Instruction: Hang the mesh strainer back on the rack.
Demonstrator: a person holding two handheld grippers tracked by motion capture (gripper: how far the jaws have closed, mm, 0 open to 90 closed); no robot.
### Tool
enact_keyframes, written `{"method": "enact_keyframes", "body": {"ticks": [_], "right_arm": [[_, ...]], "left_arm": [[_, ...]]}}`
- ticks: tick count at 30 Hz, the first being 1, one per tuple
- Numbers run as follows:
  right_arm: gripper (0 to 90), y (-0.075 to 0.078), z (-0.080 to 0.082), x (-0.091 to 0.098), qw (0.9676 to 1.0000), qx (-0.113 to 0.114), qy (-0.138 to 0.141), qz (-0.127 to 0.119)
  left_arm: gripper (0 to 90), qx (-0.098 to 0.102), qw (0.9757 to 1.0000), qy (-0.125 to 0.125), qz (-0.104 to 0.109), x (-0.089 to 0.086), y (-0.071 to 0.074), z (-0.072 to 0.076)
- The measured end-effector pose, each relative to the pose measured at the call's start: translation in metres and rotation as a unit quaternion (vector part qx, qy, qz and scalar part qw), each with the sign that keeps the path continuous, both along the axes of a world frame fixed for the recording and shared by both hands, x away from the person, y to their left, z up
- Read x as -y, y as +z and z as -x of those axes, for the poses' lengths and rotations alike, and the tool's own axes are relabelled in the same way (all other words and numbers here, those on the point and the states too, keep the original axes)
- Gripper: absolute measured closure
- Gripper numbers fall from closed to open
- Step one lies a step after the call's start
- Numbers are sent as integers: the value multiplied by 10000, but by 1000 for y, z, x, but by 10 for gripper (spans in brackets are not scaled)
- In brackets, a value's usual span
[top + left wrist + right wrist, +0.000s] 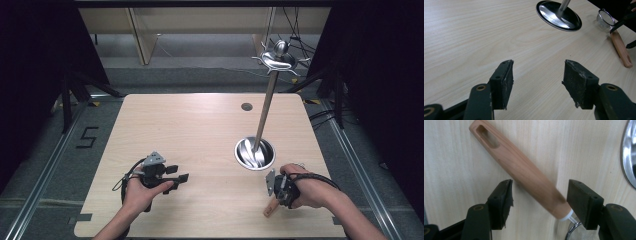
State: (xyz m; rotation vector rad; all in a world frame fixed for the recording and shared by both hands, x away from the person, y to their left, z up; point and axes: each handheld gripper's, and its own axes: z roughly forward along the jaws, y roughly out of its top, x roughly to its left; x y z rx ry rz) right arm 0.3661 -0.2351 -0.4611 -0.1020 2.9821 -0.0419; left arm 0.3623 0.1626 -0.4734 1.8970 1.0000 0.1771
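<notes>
Here, a wooden-handled strainer (524, 170) with slotted handle end lies flat.

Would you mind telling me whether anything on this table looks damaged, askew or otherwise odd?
Little stands out. The rubber pads on the left gripper are frayed and ragged at their edges. The small strainer with the wooden handle lies flat on the table beside the metal stand's base, at a slant between the right gripper's open jaws. Nothing is spilled.

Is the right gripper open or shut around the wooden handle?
Open: right gripper straddles the wooden handle, with gaps showing beside both pads.
</notes>
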Motion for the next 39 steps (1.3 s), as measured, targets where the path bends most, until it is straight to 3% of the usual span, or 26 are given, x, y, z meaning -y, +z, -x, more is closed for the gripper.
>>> {"method": "enact_keyframes", "body": {"ticks": [2,3,4,6,8,9,14,20,21,23,25,27,31,38,39], "right_arm": [[385,-2,-2,-1,9999,-46,108,7],[405,-5,-1,-2,9999,-149,-21,56],[414,-6,-3,-3,9998,-98,94,128],[431,-7,-2,-3,9998,-143,-4,114],[474,-6,-4,-3,9997,-138,82,185],[493,-6,-3,-3,9996,-168,-29,204],[545,-8,-2,-1,9995,-237,-57,224],[655,-7,0,-1,9990,-294,-248,236],[679,-6,2,-1,9979,-308,-506,269],[681,-7,-1,-1,9987,-315,-388,126],[680,-7,0,-1,9982,-284,-501,133],[680,-6,4,-1,9959,-315,-812,236],[681,-6,3,-1,9953,-312,-893,220],[682,-3,4,3,9929,-213,-1167,-43],[682,-3,1,4,9952,-143,-950,-207]], "left_arm": [[402,0,10000,-13,23,0,0,0],[402,18,10000,41,-25,0,1,0],[402,14,10000,-7,28,0,0,0],[402,11,10000,14,18,0,0,0],[402,3,10000,-2,3,0,0,0],[402,3,10000,3,10,0,0,0],[402,-10,10000,-6,52,1,0,0],[402,-10,10000,-5,51,1,0,0],[402,-4,10000,-2,55,1,0,0],[402,18,10000,64,2,1,0,0],[402,17,10000,61,5,1,0,0],[402,9,10000,8,48,1,0,0],[402,7,10000,6,51,1,0,0],[402,16,10000,43,-33,0,1,0],[403,13,10000,41,-33,0,1,0]]}}
